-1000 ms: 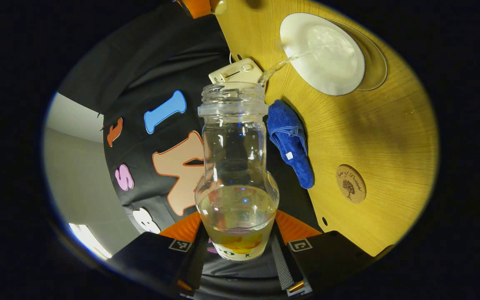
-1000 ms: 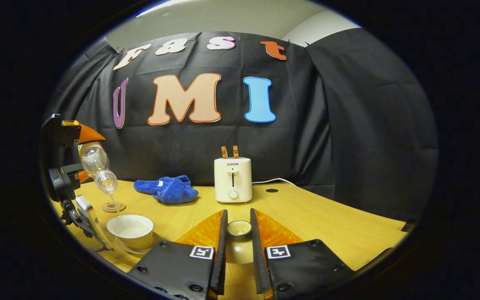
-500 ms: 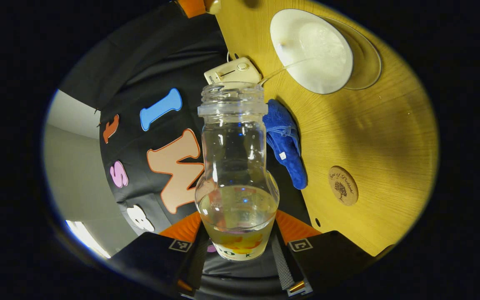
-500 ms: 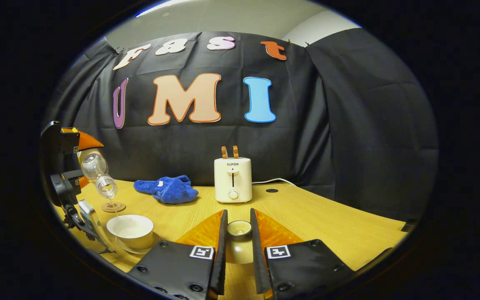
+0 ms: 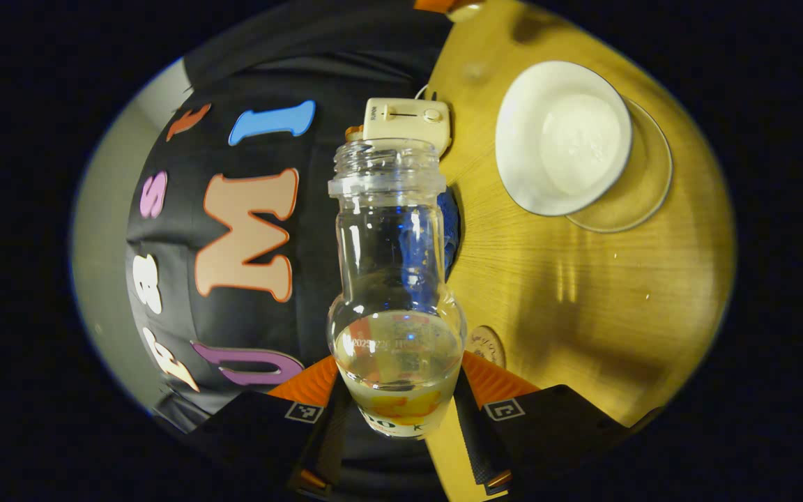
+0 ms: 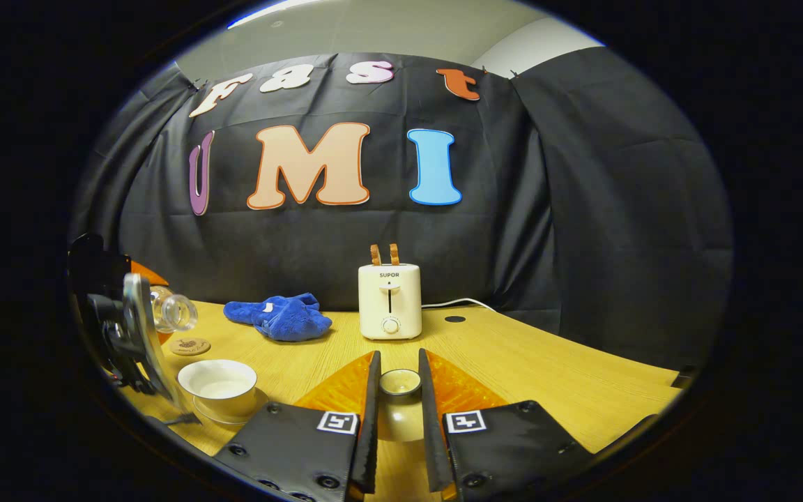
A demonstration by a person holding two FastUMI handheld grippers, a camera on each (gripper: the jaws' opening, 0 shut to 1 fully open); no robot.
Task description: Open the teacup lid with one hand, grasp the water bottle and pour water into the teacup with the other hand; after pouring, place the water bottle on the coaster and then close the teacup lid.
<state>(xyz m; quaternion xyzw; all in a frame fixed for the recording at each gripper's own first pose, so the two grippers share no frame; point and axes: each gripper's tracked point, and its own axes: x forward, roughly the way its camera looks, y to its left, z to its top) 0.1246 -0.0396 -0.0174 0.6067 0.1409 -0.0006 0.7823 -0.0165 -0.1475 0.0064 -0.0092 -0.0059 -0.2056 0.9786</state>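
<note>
Meanwhile, the left gripper (image 5: pixel 399 411) is pinching the clear water bottle (image 5: pixel 391 279) at its base between both fingers, the open mouth pointing away from the camera and some water sitting in the bulb near the fingers. Off to the right in the left gripper view, the white teacup (image 5: pixel 560 137) is standing uncovered on its glass saucer (image 5: pixel 642 202) on the wooden table (image 5: pixel 583 293), with liquid inside, and the round coaster (image 5: pixel 486 345) is peeking out just beside the bottle's base. In the right gripper view, the right gripper (image 6: pixel 399 418) is clamping the teacup lid (image 6: pixel 400 401) between its fingers, low above the table, well apart from the teacup, while a cream toaster (image 6: pixel 389 300) and a blue cloth (image 6: pixel 279 317) are sitting toward the back.
</note>
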